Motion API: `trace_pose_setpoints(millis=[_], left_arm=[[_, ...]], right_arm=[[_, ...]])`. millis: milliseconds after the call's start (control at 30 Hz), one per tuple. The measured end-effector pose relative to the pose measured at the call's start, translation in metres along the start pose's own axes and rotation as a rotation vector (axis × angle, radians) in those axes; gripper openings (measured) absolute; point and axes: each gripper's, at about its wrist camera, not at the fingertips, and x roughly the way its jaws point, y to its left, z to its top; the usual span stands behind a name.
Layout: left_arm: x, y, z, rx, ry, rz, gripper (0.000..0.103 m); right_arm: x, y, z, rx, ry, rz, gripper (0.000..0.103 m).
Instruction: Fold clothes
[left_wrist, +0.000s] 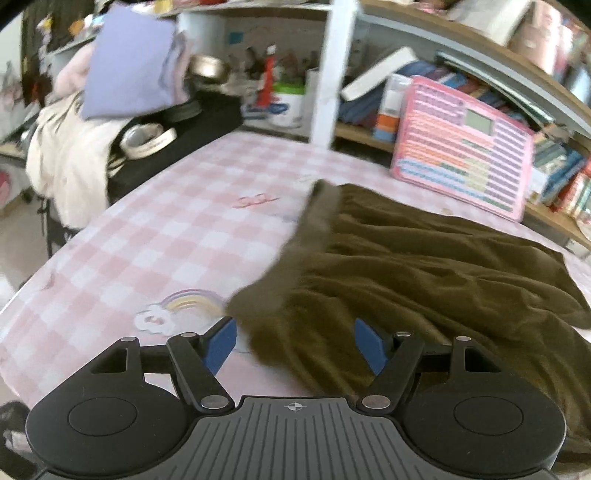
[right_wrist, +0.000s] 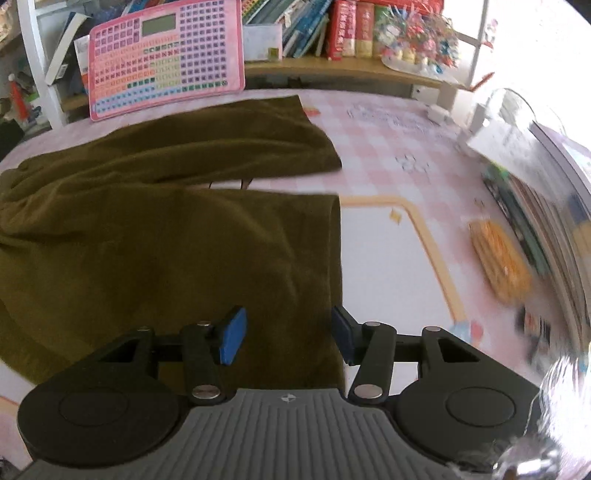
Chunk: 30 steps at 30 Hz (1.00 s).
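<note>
The olive-brown trousers (left_wrist: 424, 258) are found spread on the pink checked tablecloth (left_wrist: 166, 229), waistband leftward, legs rightward, long axis running across both tools. The left gripper (left_wrist: 295, 341) is held wide apart over the waistband corner. The right gripper (right_wrist: 288, 336) is held wide over the near leg's hem (right_wrist: 332, 258), nothing gripped.
</note>
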Motion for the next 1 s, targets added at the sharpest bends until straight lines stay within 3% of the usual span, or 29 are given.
trace_pose_setpoints(millis=[233,267,333,367,400,433,533,700,800,900,1000], left_arm=[[0.036,0.033,0.012,-0.121,0.104,-0.014,0.067],[0.039,0.035,0.012,-0.147,0.111,-0.023,0.062],[0.043,0.037,0.012,-0.189,0.117,-0.058,0.031],[0.043,0.038,0.012,-0.206,0.117,-0.077,0.027],[0.042,0.039,0.011,-0.222,0.117,-0.095,0.017],[0.039,0.041,0.011,-0.227,0.103,-0.112,0.014],[0.022,0.051,0.009,-0.237,0.052,-0.109,0.013],[0.01,0.081,-0.004,-0.272,0.037,-0.036,0.013],[0.008,0.085,-0.009,-0.28,0.051,-0.04,0.014],[0.008,0.074,-0.01,-0.25,0.051,-0.043,0.014],[0.009,0.066,-0.014,-0.228,0.058,-0.056,0.014]], right_arm=[[-0.012,0.008,-0.025,0.026,0.02,-0.06,0.049],[-0.013,0.009,-0.028,0.019,0.013,-0.066,0.049],[-0.012,0.013,-0.028,0.008,0.007,-0.06,0.049],[-0.012,0.014,-0.028,0.003,0.006,-0.055,0.049],[-0.011,0.016,-0.027,-0.003,0.004,-0.051,0.049],[-0.01,0.018,-0.027,-0.008,0.003,-0.046,0.049],[-0.009,0.023,-0.025,-0.024,-0.002,-0.031,0.049],[-0.006,0.032,-0.023,-0.05,-0.009,-0.007,0.049],[-0.003,0.039,-0.02,-0.089,-0.017,0.003,0.048],[-0.002,0.028,-0.018,-0.09,-0.017,-0.027,0.044],[0.003,0.001,-0.014,-0.009,-0.013,-0.056,0.044]])
